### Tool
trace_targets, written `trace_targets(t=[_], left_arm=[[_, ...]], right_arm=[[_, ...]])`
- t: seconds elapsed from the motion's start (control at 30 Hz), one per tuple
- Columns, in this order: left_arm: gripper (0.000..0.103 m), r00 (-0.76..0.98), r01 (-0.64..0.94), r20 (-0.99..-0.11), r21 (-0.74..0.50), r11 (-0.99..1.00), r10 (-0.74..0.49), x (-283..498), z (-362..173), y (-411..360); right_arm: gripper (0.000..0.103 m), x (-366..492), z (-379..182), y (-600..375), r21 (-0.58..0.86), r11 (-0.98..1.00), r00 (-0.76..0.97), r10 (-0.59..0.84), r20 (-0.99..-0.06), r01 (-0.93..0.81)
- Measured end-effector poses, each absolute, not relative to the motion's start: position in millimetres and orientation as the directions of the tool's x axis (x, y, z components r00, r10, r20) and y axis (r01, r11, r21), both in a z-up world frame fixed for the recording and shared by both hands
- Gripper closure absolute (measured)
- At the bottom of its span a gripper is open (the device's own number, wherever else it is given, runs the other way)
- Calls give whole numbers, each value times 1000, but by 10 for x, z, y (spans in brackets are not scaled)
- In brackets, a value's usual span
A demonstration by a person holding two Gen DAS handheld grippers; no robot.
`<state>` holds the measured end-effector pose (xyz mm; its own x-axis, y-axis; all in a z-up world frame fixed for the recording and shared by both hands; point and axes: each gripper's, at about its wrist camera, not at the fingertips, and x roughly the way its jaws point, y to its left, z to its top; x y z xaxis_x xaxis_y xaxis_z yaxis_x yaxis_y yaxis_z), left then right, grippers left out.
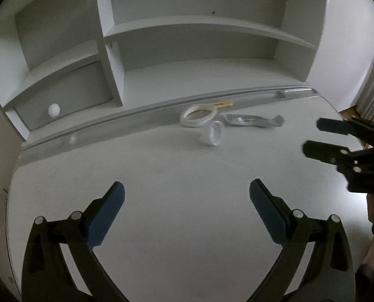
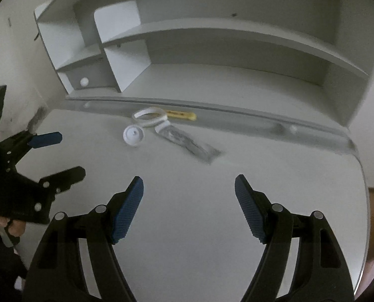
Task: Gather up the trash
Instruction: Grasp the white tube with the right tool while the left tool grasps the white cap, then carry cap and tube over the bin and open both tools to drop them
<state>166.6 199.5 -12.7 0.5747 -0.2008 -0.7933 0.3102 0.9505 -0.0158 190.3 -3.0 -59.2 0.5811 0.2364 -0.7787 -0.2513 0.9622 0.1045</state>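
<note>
Trash run, nothing grabbed yet

Left gripper (image 1: 187,191) and right gripper (image 2: 189,188) both gape wide, empty, hovering short of the tape ring (image 1: 199,115), little cap (image 1: 215,134) and wrapper (image 1: 253,120) bunched by the desk (image 1: 177,166) ledge.

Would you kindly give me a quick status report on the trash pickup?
Left gripper and right gripper open, empty. Tape ring, small white cap, clear wrapper, yellow strip untouched on desk. Path clear.

Wide-open left gripper (image 1: 187,196) over white desk (image 1: 161,176), tape ring (image 1: 199,116) and wrapper (image 1: 253,120) beyond.
</note>
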Motion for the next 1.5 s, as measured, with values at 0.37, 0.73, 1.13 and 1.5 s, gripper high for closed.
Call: trace_targets(t=[0.37, 0.73, 1.13, 1.5], left_arm=[[7, 539, 333, -814, -32, 942, -218, 2221, -482, 1867], [13, 541, 368, -806, -32, 929, -242, 2415, -571, 1688], [75, 542, 417, -801, -8, 909, -255, 2248, -509, 1535], [75, 483, 620, -763, -50, 783, -430, 1272, -188, 601]], right_arm=[[48, 2531, -928, 141, 36, 945, 520, 210, -828, -325], [88, 2434, -813, 75, 64, 937, 524, 247, -815, -343], [88, 1876, -700, -257, 109, 966, 550, 224, -804, -234], [88, 183, -439, -1507, 136, 971, 644, -21, -765, 194]])
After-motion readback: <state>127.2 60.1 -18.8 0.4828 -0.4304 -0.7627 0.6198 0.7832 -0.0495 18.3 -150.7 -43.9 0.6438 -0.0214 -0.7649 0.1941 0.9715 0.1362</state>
